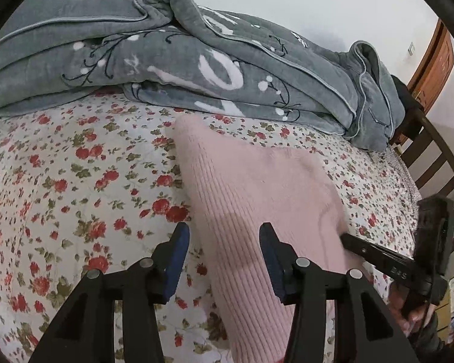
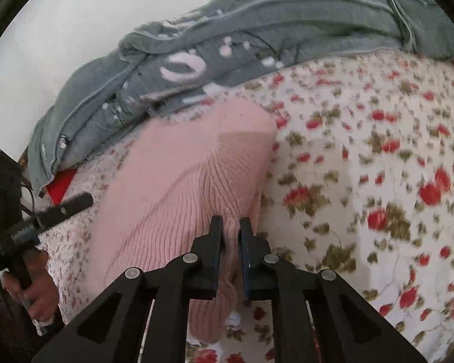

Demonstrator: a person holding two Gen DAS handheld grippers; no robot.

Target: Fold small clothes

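A bed covered with a floral sheet [image 1: 75,181] fills both views, with a rumpled grey blanket [image 1: 196,60] heaped across the top of each frame. On the sheet lies the pink ribbed knit garment [image 1: 251,187], at centre in the left wrist view and centre-left in the right wrist view. It looks partly folded, its far edge rounded like a doubled layer, though the near part is bunched and not yet squared. The right claw [image 2: 230,236] is clamped on a gathered ridge of the knit at lower centre. The left claw [image 1: 224,242] has its jaws spread wide, one over the sheet, one over the garment, holding nothing. At least one fold and smoothing probably remain.
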